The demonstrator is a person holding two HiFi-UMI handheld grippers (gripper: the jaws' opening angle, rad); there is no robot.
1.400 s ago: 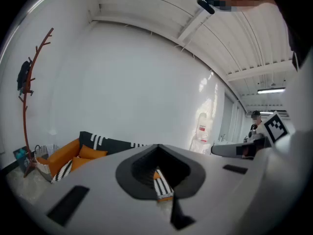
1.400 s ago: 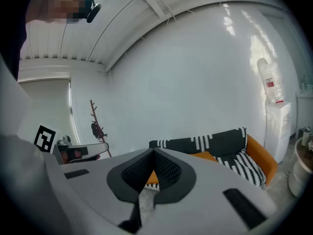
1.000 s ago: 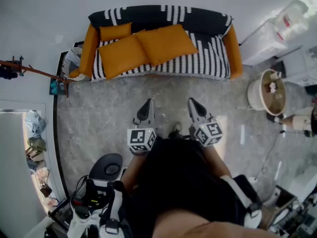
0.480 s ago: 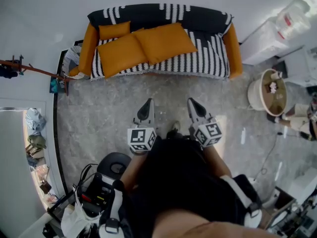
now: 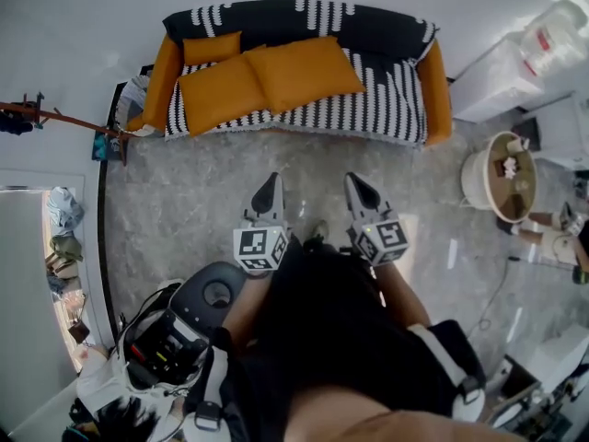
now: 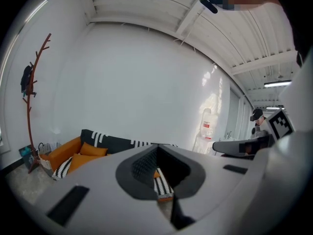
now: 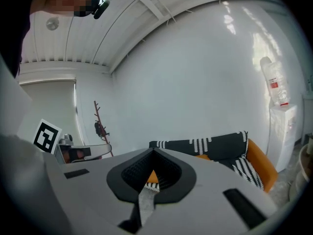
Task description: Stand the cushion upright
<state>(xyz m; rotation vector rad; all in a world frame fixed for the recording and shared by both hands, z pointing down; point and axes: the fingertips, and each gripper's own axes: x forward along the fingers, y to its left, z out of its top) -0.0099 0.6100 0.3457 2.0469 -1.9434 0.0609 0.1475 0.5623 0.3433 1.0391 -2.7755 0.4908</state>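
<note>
Two large orange cushions [image 5: 224,93] [image 5: 302,72] lie flat on the seat of a black-and-white striped sofa [image 5: 396,109] with orange arms, at the top of the head view. A smaller orange cushion [image 5: 212,48] leans against the backrest at the sofa's left end. My left gripper [image 5: 268,182] and right gripper [image 5: 355,182] are held side by side over the grey floor, well short of the sofa and pointing at it. Both are shut with nothing in them. The left gripper view shows the sofa [image 6: 73,153] low at left, past the shut left gripper [image 6: 157,153]. The right gripper view shows the sofa [image 7: 220,148] beyond the shut right gripper [image 7: 153,153].
A coat rack [image 5: 55,122] stands left of the sofa. A round tub [image 5: 502,175] and a white cabinet with a water bottle [image 5: 515,63] are at the right. A wheeled cart with gear [image 5: 175,339] is behind me at lower left. A person [image 5: 552,238] is at the right edge.
Both grippers have moved forward toward the sofa, still shut and side by side. The cart at lower left has come further into view.
</note>
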